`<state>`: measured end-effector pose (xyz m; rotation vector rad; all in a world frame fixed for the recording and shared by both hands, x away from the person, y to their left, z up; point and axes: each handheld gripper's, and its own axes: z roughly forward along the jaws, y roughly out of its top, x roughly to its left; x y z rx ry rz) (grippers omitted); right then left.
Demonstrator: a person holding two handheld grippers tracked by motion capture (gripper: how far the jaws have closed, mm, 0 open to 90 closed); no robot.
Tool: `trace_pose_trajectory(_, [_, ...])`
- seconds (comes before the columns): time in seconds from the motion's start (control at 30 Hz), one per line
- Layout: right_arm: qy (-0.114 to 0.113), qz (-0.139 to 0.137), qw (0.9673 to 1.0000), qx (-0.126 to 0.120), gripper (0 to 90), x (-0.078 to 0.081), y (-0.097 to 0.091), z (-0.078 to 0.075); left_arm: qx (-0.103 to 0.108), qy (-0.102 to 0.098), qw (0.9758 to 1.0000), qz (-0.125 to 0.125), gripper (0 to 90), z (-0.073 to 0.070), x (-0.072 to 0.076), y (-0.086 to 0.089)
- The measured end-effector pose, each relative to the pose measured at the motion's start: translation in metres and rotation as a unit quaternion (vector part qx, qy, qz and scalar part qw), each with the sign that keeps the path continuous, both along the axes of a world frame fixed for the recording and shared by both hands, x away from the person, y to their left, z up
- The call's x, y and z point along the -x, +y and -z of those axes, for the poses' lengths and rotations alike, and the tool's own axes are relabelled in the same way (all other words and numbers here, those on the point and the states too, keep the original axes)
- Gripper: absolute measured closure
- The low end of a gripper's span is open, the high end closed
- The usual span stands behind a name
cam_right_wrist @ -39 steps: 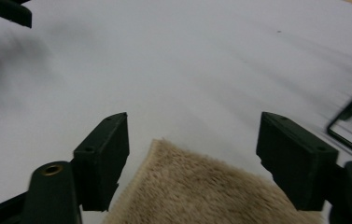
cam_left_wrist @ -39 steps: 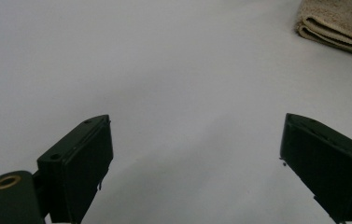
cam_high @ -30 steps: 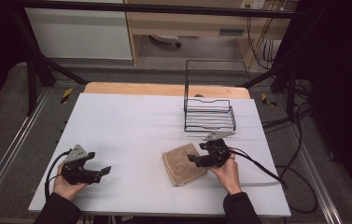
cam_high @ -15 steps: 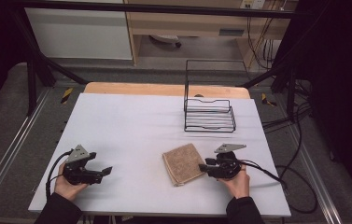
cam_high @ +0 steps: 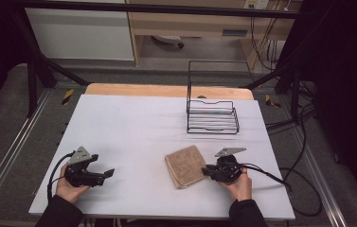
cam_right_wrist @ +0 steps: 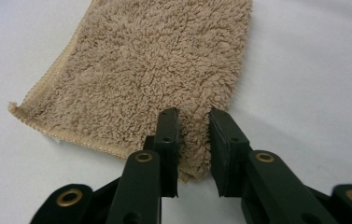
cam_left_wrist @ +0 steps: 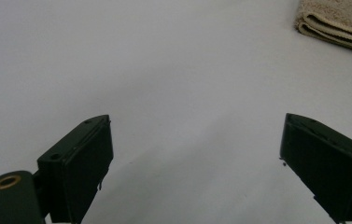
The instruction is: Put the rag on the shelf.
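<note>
At the worktop's (cam_high: 133, 123) near right, the right tool (cam_right_wrist: 193, 122) has just been closing, pinching the folded towel's (cam_right_wrist: 155, 65) nearest edge; the left tool (cam_left_wrist: 197, 154), spread, lies well apart.

- your towel (cam_right_wrist: 155, 70) is tan, fuzzy, with a paler stitched hem
- your table (cam_high: 133, 127) is plain white
- your wire rack (cam_high: 212, 116) is black
- both your grippers' jaws are black

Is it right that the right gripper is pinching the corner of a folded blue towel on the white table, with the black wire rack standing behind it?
Not quite: the towel is tan, not blue, as the right gripper view shows plainly. The rest holds: the right gripper has its jaws closed in on the folded towel's corner on the white table, and the black wire rack stands behind it.
</note>
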<state>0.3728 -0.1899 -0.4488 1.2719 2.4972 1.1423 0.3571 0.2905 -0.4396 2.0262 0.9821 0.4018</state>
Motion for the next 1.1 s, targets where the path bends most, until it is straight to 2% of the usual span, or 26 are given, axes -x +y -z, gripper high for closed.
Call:
trace_pose_trajectory(0.1, [0.006,0.007,1.0000,-0.004,80.8,0.002,0.000,-0.001,0.000,0.000,1.0000,-0.001,9.4,0.000,0.000,-0.001])
trace_pose_trajectory(0.23, [0.012,0.014,0.9998,-0.008,83.6,0.005,0.000,-0.003,-0.003,0.000,1.0000,0.001,9.4,0.000,0.000,-0.003])
trace_pose_trajectory(0.53, [0.031,0.047,0.9981,-0.025,83.5,0.024,0.000,-0.005,-0.002,0.000,1.0000,0.001,9.6,-0.001,0.001,-0.004])
trace_pose_trajectory(0.67, [0.029,0.050,0.9981,-0.024,81.6,0.031,0.000,-0.005,-0.003,-0.001,1.0000,0.001,9.8,-0.001,0.002,-0.005])
trace_pose_trajectory(0.73, [0.022,0.046,0.9986,-0.017,74.9,0.030,-0.001,-0.004,-0.003,0.000,1.0000,0.000,9.8,-0.001,0.002,-0.006])
trace_pose_trajectory(0.8, [0.009,0.037,0.9992,-0.012,63.6,0.028,-0.003,-0.006,-0.004,-0.001,1.0000,0.001,9.8,-0.001,0.002,-0.006])
trace_pose_trajectory(0.83, [0.000,0.034,0.9993,-0.013,56.7,0.027,-0.006,-0.006,-0.006,-0.001,1.0000,0.001,9.6,-0.001,0.003,-0.007])
trace_pose_trajectory(0.87, [-0.003,0.030,0.9993,-0.020,55.2,0.026,-0.009,-0.007,-0.008,-0.002,1.0000,0.003,8.9,-0.001,0.003,-0.007])
trace_pose_trajectory(0.93, [-0.002,0.021,0.9991,-0.036,45.5,0.023,-0.015,-0.009,-0.004,-0.003,1.0000,0.004,7.7,-0.002,0.003,-0.008])
trace_pose_trajectory(1.03, [-0.024,0.016,0.9989,-0.036,29.9,0.021,-0.022,-0.011,-0.001,-0.005,0.9999,0.009,3.9,-0.004,0.004,-0.010])
trace_pose_trajectory(1.1, [-0.030,0.012,0.9987,-0.041,18.4,0.019,-0.024,-0.011,0.000,-0.003,1.0000,0.004,2.7,-0.006,0.004,-0.012])
